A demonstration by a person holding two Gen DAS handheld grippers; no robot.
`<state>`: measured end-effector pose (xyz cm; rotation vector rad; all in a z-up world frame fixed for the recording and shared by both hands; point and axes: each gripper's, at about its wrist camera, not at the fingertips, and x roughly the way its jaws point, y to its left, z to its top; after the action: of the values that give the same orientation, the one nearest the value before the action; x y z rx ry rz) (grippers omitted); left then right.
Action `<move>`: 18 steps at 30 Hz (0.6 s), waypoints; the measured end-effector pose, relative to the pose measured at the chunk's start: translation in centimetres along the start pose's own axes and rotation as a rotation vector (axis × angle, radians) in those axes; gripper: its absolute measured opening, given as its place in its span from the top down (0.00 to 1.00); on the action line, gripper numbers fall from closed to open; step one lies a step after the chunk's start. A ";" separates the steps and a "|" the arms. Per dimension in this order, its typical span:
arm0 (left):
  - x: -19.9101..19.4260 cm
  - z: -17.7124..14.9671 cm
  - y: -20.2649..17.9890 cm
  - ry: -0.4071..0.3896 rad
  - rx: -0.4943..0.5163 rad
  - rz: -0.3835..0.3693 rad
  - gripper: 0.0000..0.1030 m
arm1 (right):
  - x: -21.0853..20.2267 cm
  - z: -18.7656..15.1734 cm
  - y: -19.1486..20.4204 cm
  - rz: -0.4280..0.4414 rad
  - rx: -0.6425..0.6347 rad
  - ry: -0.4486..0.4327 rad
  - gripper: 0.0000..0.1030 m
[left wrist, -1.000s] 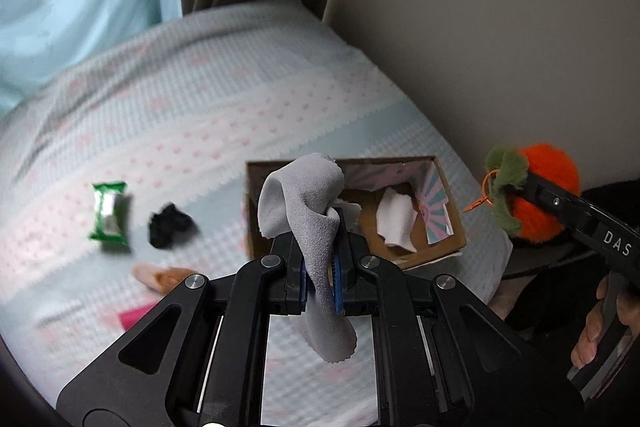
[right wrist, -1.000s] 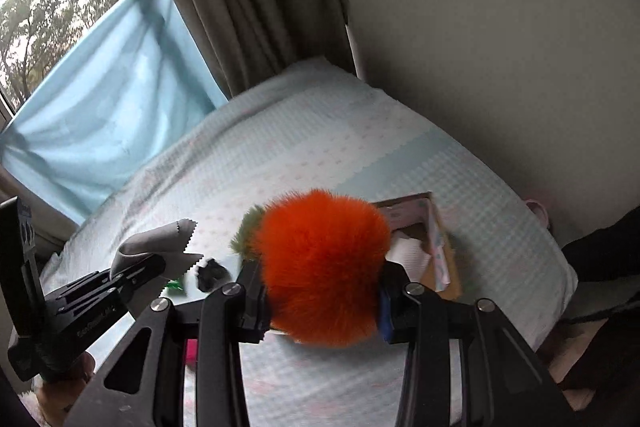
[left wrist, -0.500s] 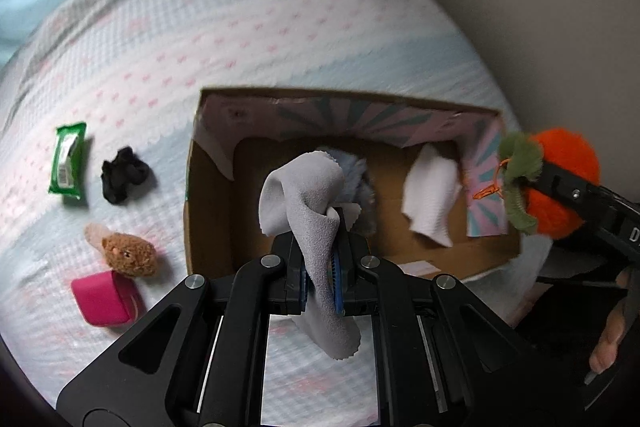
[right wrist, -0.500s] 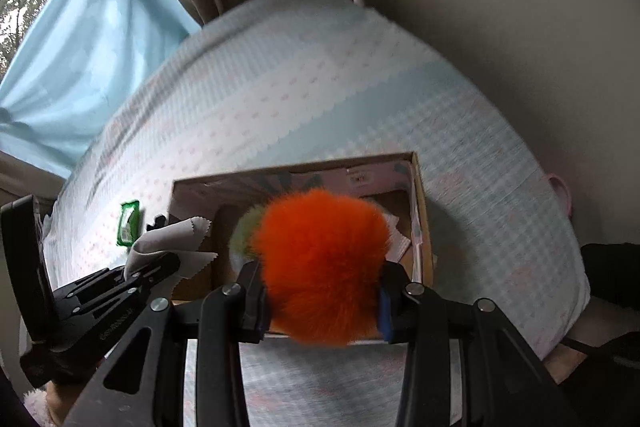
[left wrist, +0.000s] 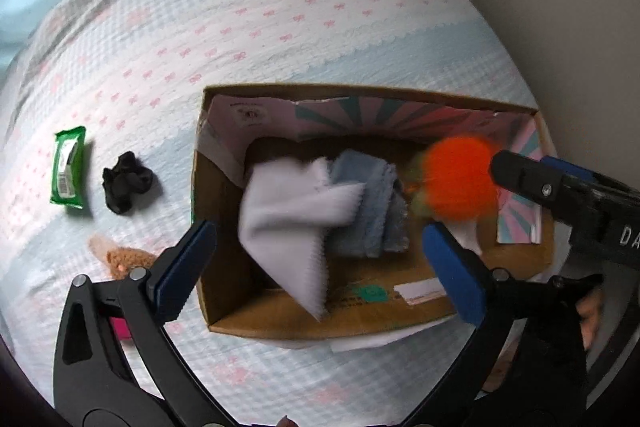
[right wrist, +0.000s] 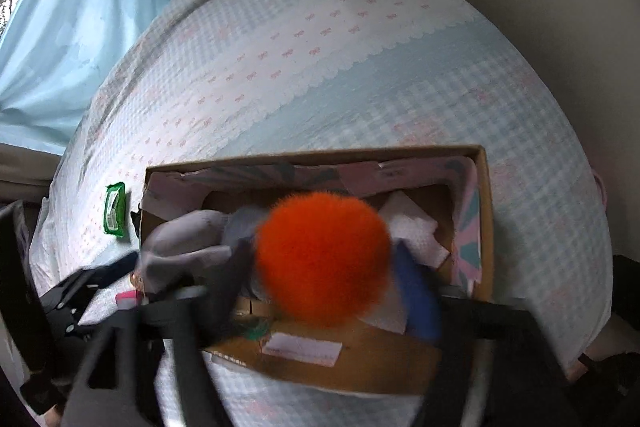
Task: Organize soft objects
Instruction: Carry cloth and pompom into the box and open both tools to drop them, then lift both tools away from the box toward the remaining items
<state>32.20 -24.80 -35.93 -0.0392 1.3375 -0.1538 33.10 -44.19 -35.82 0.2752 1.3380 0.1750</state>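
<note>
Both grippers are now spreading where half a second ago they were pinching. The left gripper (left wrist: 316, 259) is standing wide open, and the grey cloth (left wrist: 296, 223) it was carrying is dropping, blurred, into the box (left wrist: 224, 319), above the folded blue cloth (left wrist: 368, 203). The right gripper (right wrist: 320, 291) is opening too, its fingers smeared by motion, and the orange pompom (right wrist: 322, 259) is sitting loose between them over the middle of the box; whether anything is touching it I cannot tell.

The grey cloth is hanging with its long axis running from the box's far left corner toward its near edge, pinked tip pointing down. One white cloth (right wrist: 412, 231) is lying by the box's right wall, partly covered by the pompom.

On the bed (left wrist: 320, 27), left of the box, one green packet (left wrist: 69, 167), one black bundle (left wrist: 126, 183), one brown plush (left wrist: 124, 257) and one pink item (left wrist: 120, 327) are showing, the last two half hidden behind the left gripper.
</note>
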 end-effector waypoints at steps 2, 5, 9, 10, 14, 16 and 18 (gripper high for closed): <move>0.0 -0.1 0.1 0.006 0.010 0.008 0.00 | 0.0 0.0 0.0 -0.012 0.001 -0.004 0.01; -0.4 -0.3 0.4 0.005 0.023 0.010 0.00 | -0.2 -0.3 0.1 -0.016 0.008 -0.012 0.01; -1.7 -0.6 1.0 -0.017 0.007 -0.003 0.00 | -1.1 -0.8 0.3 -0.020 0.014 -0.039 0.01; -2.2 -0.7 1.1 -0.023 0.004 -0.004 0.00 | -1.3 -1.0 0.4 -0.023 0.013 -0.045 0.01; -4.4 -1.1 1.3 -0.053 0.010 0.005 0.00 | -2.8 -1.5 1.2 -0.028 0.004 -0.070 0.01; -5.8 -1.3 1.5 -0.079 0.014 0.004 0.00 | -3.6 -1.6 1.6 -0.036 -0.004 -0.090 0.01; -6.9 -1.5 1.7 -0.099 0.012 0.003 0.00 | -4.5 -1.8 2.1 -0.045 -0.011 -0.112 0.01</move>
<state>29.38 -22.07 -29.84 -0.0344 1.2374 -0.1548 30.35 -43.28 -31.35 0.2413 1.2310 0.1272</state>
